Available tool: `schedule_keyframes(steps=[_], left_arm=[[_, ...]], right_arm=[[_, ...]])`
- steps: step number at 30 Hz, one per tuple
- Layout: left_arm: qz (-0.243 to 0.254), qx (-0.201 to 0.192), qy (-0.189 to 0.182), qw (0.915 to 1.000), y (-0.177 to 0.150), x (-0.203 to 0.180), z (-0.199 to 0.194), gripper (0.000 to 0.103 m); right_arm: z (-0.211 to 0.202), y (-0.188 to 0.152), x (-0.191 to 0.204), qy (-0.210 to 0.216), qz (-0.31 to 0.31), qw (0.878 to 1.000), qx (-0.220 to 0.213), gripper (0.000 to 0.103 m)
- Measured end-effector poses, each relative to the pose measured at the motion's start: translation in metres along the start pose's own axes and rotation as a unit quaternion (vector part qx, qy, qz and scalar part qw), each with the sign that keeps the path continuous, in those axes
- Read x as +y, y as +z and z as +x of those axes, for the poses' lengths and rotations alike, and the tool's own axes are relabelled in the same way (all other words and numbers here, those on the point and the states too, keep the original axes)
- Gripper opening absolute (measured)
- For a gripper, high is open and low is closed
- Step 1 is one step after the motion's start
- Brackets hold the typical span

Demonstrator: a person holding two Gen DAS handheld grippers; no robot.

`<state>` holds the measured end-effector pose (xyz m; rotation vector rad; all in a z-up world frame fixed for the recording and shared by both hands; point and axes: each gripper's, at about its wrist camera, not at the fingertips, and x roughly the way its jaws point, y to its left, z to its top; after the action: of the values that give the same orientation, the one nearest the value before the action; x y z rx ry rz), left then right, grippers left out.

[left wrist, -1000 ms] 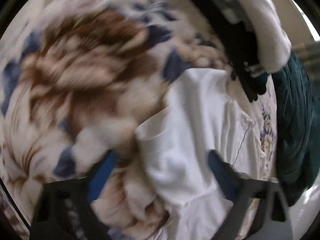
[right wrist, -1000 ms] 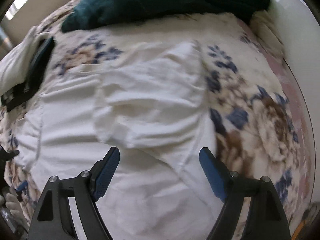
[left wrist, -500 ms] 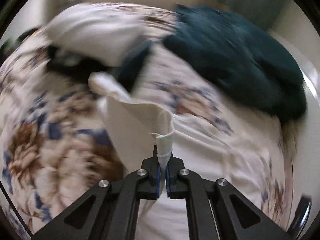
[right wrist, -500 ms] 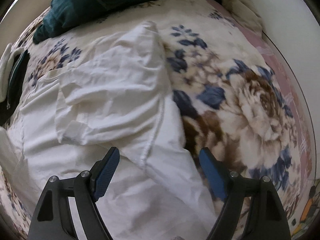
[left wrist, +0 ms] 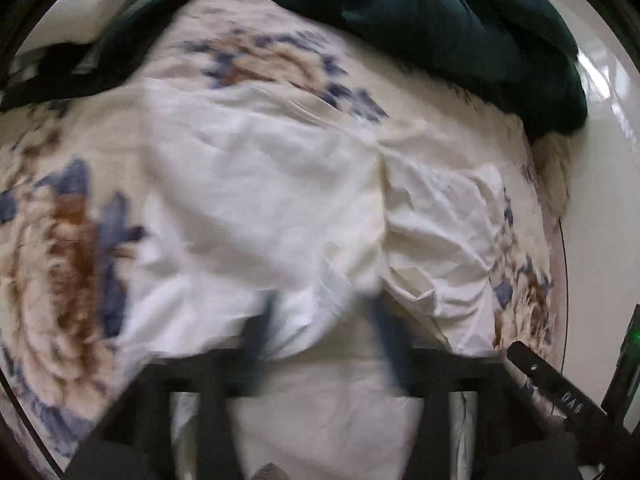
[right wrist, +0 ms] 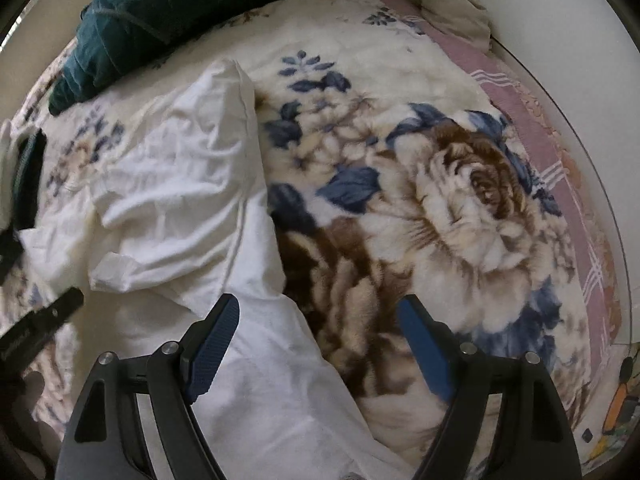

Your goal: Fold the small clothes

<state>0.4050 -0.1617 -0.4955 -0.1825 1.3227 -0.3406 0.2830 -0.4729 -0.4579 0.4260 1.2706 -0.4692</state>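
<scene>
A white garment [left wrist: 280,184] lies crumpled on a floral blanket [left wrist: 60,248], one part folded over the other along a ridge near its middle. My left gripper [left wrist: 326,328] hangs above its near part, blurred. Its jaws are opening, and nothing is pinched between them. In the right wrist view the same garment [right wrist: 172,200] fills the left half. My right gripper [right wrist: 320,340] stands open over the garment's right edge, where it meets the blanket [right wrist: 440,200], and holds nothing. A black part of the right gripper [left wrist: 560,392] shows at the lower right of the left wrist view.
A dark teal cloth [left wrist: 440,20] is heaped at the far side of the bed. A black item [left wrist: 100,52] lies at the far left beside a white cloth. A beige cloth [right wrist: 444,4] and a pink striped sheet [right wrist: 560,160] border the white bed edge [right wrist: 580,60].
Half a second ago my left gripper was shut on a raised fold of the white garment. Now it has let go and the fold lies flat. My right gripper has drifted right over the blanket.
</scene>
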Motion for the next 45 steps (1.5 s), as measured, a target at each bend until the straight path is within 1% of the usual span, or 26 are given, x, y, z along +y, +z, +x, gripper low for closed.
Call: schedule_keyframes(steps=[1,3,6,9,11,12,14,16,18,19,21,22,23,25,26,28,31,32,33,35,37,39,40,41,42,45], left_arm=[[-0.014,-0.01,0.006,0.9998,0.002,0.008,-0.01,0.09],[-0.049,-0.034,0.022,0.998,0.01,0.034,-0.03,0.09],[-0.09,-0.053,0.053,0.9931,0.031,0.065,-0.04,0.09],[-0.111,-0.058,0.081,0.9888,0.06,0.093,-0.029,0.09],[-0.105,-0.05,0.11,0.987,0.083,0.103,-0.008,0.09],[-0.099,-0.045,0.119,0.9868,0.09,0.107,-0.001,0.09],[-0.077,-0.027,0.163,0.9833,0.109,0.112,0.026,0.09],[-0.061,-0.012,0.178,0.982,0.122,0.116,0.047,0.09],[-0.044,0.001,0.187,0.9814,0.131,0.117,0.06,0.093],[-0.037,0.0,0.187,0.9816,0.134,0.116,0.062,0.093],[-0.024,-0.004,0.187,0.9821,0.138,0.11,0.056,0.093],[-0.019,-0.01,0.184,0.9827,0.138,0.105,0.047,0.093],[-0.017,-0.019,0.176,0.984,0.139,0.102,0.038,0.093],[-0.017,-0.041,0.154,0.9871,0.134,0.091,0.013,0.093],[-0.013,-0.053,0.14,0.9887,0.126,0.083,-0.006,0.094],[-0.005,-0.067,0.132,0.989,0.114,0.069,-0.03,0.1],[0.016,-0.075,0.118,0.99,0.08,0.045,-0.071,0.102],[0.025,-0.074,0.12,0.9897,0.068,0.042,-0.082,0.102],[0.028,-0.069,0.123,0.9897,0.062,0.046,-0.084,0.102],[0.034,-0.046,0.119,0.9913,0.034,0.04,-0.088,0.102],[0.035,-0.009,0.126,0.9914,-0.006,0.04,-0.085,0.102],[0.027,0.02,0.132,0.9907,-0.039,0.045,-0.081,0.102],[0.023,0.037,0.143,0.9888,-0.061,0.049,-0.079,0.102],[0.016,0.06,0.157,0.9856,-0.09,0.055,-0.077,0.102],[0.008,0.075,0.169,0.9827,-0.109,0.06,-0.074,0.102],[-0.021,0.106,0.2,0.9738,-0.169,0.077,-0.074,0.102]], right_arm=[[-0.004,0.003,0.004,0.021,-0.002,1.0,0.006,0.084],[-0.009,0.014,0.018,0.063,-0.01,0.998,0.019,0.084],[-0.016,0.033,0.056,0.119,-0.046,0.991,0.026,0.084],[-0.018,0.052,0.105,0.156,-0.091,0.983,0.02,0.084],[-0.012,0.06,0.141,0.172,-0.121,0.978,0.017,0.084],[-0.006,0.063,0.158,0.168,-0.135,0.976,0.014,0.084],[0.012,0.067,0.187,0.143,-0.16,0.977,0.015,0.084],[0.035,0.068,0.21,0.102,-0.181,0.978,0.017,0.084],[0.063,0.066,0.224,0.043,-0.209,0.977,0.022,0.084],[0.075,0.066,0.225,0.019,-0.219,0.975,0.026,0.084],[0.093,0.063,0.225,-0.007,-0.228,0.973,0.046,0.083],[0.097,0.062,0.222,-0.005,-0.224,0.973,0.056,0.083],[0.092,0.063,0.217,0.007,-0.212,0.975,0.062,0.083],[0.068,0.067,0.198,0.051,-0.173,0.982,0.062,0.083],[0.056,0.069,0.187,0.065,-0.157,0.984,0.059,0.084],[0.025,0.068,0.161,0.084,-0.127,0.987,0.05,0.084],[-0.02,0.056,0.115,0.081,-0.092,0.991,0.052,0.084],[-0.033,0.046,0.096,0.076,-0.083,0.992,0.06,0.084],[-0.046,0.034,0.081,0.068,-0.081,0.992,0.066,0.084],[-0.062,0.005,0.053,0.044,-0.088,0.992,0.08,0.084],[-0.073,-0.025,0.025,0.022,-0.094,0.99,0.099,0.084],[-0.078,-0.062,-0.013,0.013,-0.097,0.987,0.125,0.084],[-0.077,-0.08,-0.028,0.008,-0.099,0.985,0.139,0.084],[-0.074,-0.099,-0.045,0.005,-0.101,0.984,0.149,0.084],[-0.07,-0.115,-0.057,0.001,-0.101,0.983,0.156,0.084],[-0.049,-0.164,-0.099,-0.01,-0.093,0.977,0.194,0.083]])
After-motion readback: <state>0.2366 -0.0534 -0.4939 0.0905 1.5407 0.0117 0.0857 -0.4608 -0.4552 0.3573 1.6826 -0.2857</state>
